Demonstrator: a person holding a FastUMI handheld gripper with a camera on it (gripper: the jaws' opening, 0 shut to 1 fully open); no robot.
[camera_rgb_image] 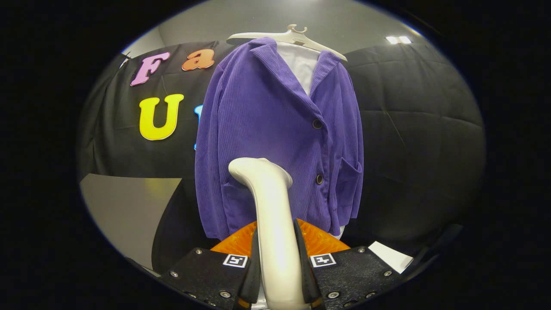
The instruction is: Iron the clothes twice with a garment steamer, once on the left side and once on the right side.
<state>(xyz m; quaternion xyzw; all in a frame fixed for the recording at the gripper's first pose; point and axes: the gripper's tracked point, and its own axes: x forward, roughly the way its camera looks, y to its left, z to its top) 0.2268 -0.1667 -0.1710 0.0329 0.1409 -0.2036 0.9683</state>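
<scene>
From the gripper view, the gripper (277,254) is clamped on the handle of the steamer (269,215): both fingers (254,267) press against the pale handle from either side, so it sits snug between them. The handle runs up from the fingers and bends over at the top into the steamer's head, which points at the jacket.

The jacket (275,137) is a purple ribbed one with a collar, two dark buttons (317,124) down the front and a patch pocket (349,170) on one side. It hangs just beyond the fingers on a pale hanger (292,36), with something white (301,64) showing inside the open neck. The steamer's head sits in front of the lower part of the jacket, beside the lower button; can't tell if it actually touches the fabric.

Behind the jacket there's the black cloth wall (422,129), and a grey panel (125,211) off to the side, lower down.
</scene>
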